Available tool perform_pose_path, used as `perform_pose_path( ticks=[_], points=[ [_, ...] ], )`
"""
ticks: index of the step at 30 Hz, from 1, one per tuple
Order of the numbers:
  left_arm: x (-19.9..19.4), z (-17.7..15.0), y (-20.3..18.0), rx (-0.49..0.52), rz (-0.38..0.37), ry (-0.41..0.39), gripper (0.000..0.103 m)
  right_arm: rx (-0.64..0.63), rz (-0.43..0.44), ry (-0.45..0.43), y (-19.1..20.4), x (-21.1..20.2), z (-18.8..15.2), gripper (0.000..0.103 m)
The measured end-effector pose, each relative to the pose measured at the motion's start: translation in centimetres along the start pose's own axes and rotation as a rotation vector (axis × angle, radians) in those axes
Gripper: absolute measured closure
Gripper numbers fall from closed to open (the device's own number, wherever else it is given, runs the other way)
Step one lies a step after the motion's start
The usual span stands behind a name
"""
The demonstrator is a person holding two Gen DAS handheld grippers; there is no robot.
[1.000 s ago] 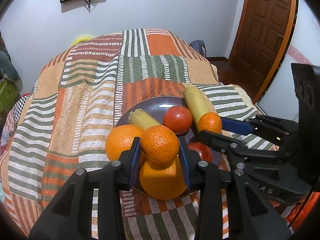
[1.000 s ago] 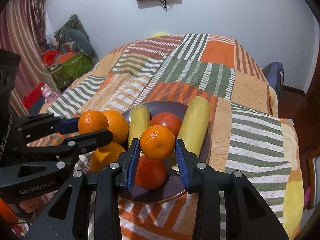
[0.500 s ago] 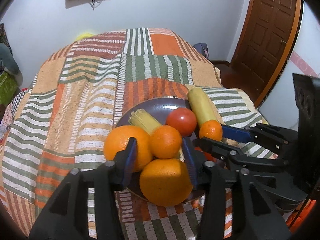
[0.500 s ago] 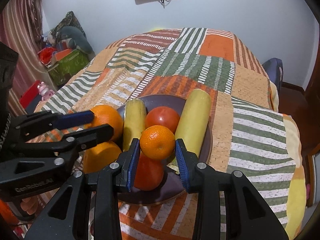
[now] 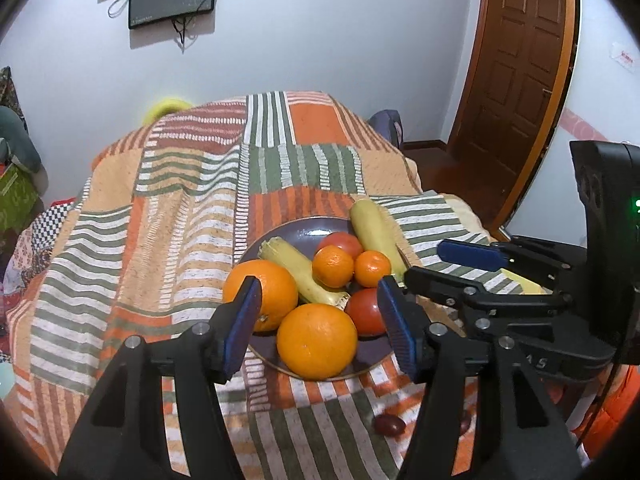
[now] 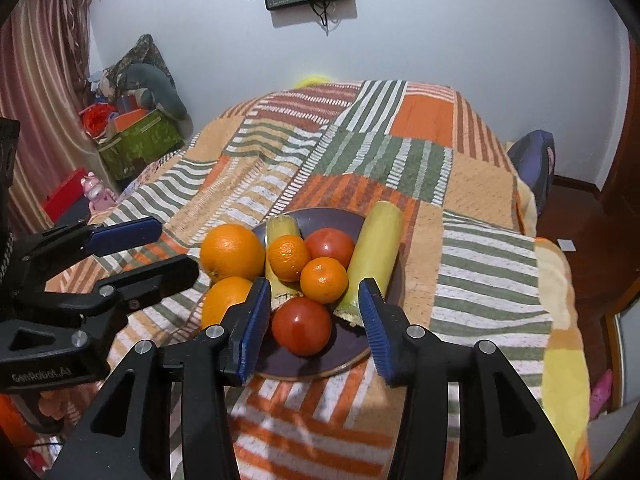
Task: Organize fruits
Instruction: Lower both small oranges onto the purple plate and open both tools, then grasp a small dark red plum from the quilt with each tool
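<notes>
A dark plate (image 5: 308,232) (image 6: 352,344) on the patchwork blanket holds two large oranges (image 5: 316,340) (image 6: 232,252), two tomatoes (image 5: 366,312) (image 6: 302,326) and two long yellow vegetables (image 5: 376,236) (image 6: 376,248). Two small mandarins (image 5: 333,266) (image 6: 323,280) lie side by side on top of the pile. My left gripper (image 5: 316,292) (image 6: 178,248) hovers over the plate's near edge, its jaws opening, with no pad on any fruit. At the plate's other side my right gripper (image 6: 314,292) (image 5: 436,264) is back from the pile, its jaws also opening and holding nothing.
A small dark red fruit (image 5: 389,425) lies on the blanket (image 5: 192,240) in front of the plate. The bed drops off at the right toward a wooden door (image 5: 516,80). Boxes and bags (image 6: 136,140) are stacked on the floor beyond the bed's left side.
Each gripper held a mandarin a second ago. Both have let go, the mandarins now rest on the pile, and both grippers have drawn back and up with wider jaws.
</notes>
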State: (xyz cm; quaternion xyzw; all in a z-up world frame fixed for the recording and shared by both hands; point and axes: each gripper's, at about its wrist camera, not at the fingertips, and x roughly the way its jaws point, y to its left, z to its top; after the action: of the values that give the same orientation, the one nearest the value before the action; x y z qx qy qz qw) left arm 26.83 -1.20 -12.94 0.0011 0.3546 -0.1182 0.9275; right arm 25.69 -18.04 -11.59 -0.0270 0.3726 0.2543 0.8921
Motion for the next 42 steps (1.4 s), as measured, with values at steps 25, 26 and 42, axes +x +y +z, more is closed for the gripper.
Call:
perform_pose_path(
  ticks=[25,26,42],
  points=[
    [-10.0,-4.9,-2.2,-0.017,0.021,-0.017,0.003,0.019,-0.022,0.054,1.6,-5.4,-7.0,0.051],
    [-9.9,-5.2,-2.4,-0.016,0.017,-0.012,0.003,0.022,-0.020,0.064,1.6,-5.2,-7.4,0.051],
    [-4.5,-7.7,-3.3,0.019,-0.008,0.163,0.038,0.039,0.042,0.202,2.1,-1.6,-11.9,0.058]
  ],
)
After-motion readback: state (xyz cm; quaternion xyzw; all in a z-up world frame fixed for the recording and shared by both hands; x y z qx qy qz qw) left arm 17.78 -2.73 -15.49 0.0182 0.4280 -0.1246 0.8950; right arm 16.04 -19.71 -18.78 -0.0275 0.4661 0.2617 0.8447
